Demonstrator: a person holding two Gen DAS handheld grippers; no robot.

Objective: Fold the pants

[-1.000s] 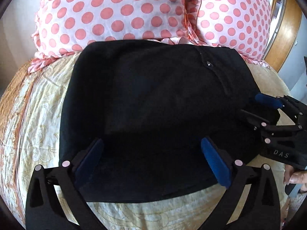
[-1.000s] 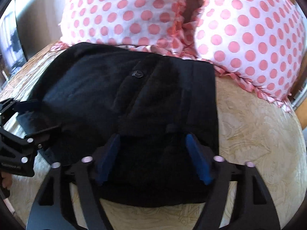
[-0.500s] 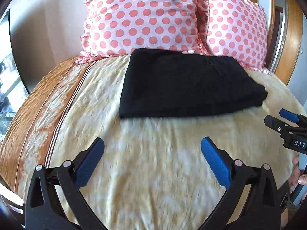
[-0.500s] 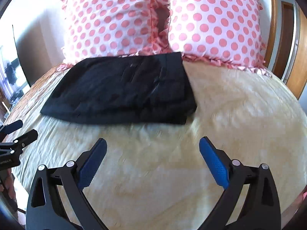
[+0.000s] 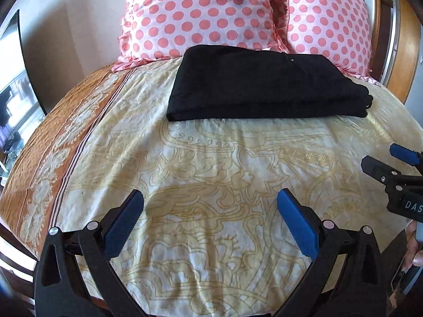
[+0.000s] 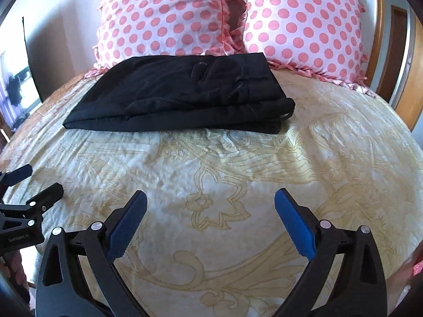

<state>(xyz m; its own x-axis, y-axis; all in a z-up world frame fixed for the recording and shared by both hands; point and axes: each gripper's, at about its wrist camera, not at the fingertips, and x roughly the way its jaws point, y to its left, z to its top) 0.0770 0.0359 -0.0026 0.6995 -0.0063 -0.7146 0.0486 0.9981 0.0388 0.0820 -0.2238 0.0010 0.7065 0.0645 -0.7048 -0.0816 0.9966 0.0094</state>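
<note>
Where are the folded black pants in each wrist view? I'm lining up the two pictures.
Left wrist view: the pants lie upper middle, reaching right, on the bedspread.
Right wrist view: the pants lie upper middle, reaching left.
Shared landmark: the polka-dot pillows right behind them.

A bed spread with a cream sheet patterned in gold scrolls and edged by an orange border carries two pink polka-dot pillows at its head, against a pale wall, with warm wooden door framing beside them.
</note>
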